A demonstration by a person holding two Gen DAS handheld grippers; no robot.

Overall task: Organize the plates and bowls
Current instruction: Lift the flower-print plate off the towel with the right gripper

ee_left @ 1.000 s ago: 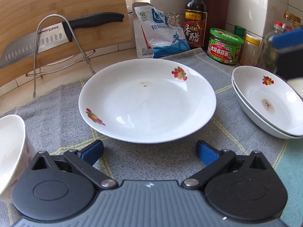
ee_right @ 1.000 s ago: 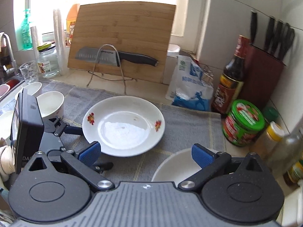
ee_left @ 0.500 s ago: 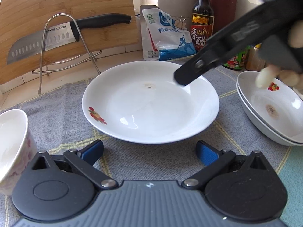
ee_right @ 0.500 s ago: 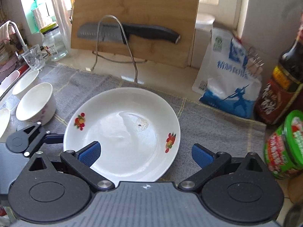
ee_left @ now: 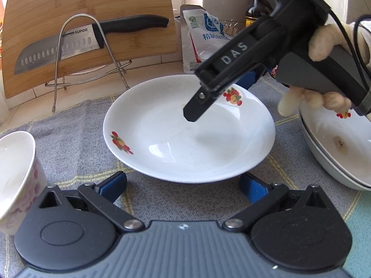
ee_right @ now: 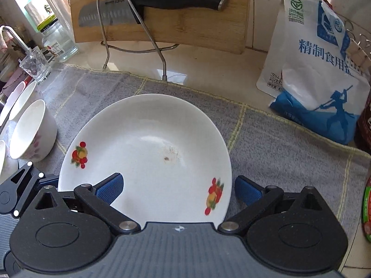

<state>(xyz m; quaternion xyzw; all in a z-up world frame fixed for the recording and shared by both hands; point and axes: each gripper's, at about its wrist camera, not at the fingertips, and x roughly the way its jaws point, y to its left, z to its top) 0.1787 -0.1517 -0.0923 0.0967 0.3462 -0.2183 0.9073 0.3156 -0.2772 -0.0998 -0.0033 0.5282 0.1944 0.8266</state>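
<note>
A white plate with fruit prints [ee_left: 185,134] lies on the grey cloth, also in the right wrist view [ee_right: 148,153]. My left gripper [ee_left: 183,187] is open, just in front of the plate's near rim. My right gripper [ee_right: 177,188] is open and hangs over the plate's right rim; its body shows in the left wrist view [ee_left: 231,69] above the plate's far right side. Two stacked white plates [ee_left: 338,143] sit to the right. White bowls [ee_right: 30,134] stand left of the plate; one shows in the left wrist view [ee_left: 16,173].
A bamboo cutting board [ee_right: 162,16] and a knife [ee_right: 148,4] on a wire rack stand behind the plate. A salt bag [ee_right: 317,74] stands at the back right. A glass jar [ee_right: 58,41] and a glass [ee_right: 34,64] are at the far left.
My right gripper has swung left and down from beside the stacked plates to over the single plate's right side. My left gripper has barely moved.
</note>
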